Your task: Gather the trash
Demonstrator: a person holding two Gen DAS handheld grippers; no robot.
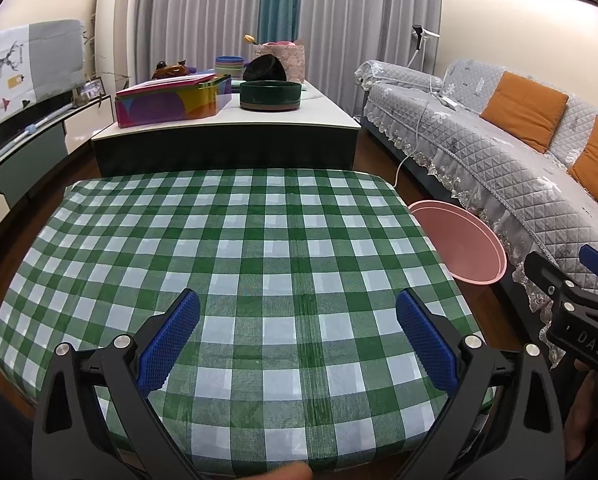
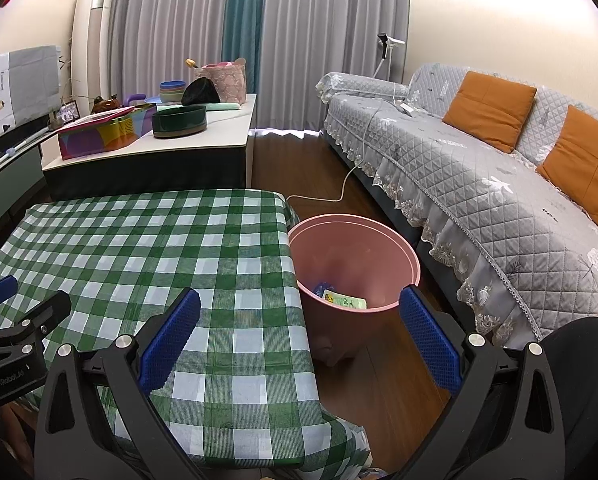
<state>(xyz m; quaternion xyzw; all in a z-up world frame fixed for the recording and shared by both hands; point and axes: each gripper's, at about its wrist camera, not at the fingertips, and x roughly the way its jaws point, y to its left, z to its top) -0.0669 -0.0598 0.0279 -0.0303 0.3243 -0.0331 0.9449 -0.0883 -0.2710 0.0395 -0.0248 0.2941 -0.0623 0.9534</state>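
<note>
We hold both grippers above the table with its green checked cloth, and nothing lies on the cloth in either view. The left gripper has its jaws spread wide and empty; the right gripper is likewise spread and empty, hanging over the table edge nearest the bin. The trash, a pale wrapper and something blue, sits at the bottom of the bin, just beside the table on the floor. We judge collecting nearly finished; we should scan around the bin for strays before closing on anything.
</note>
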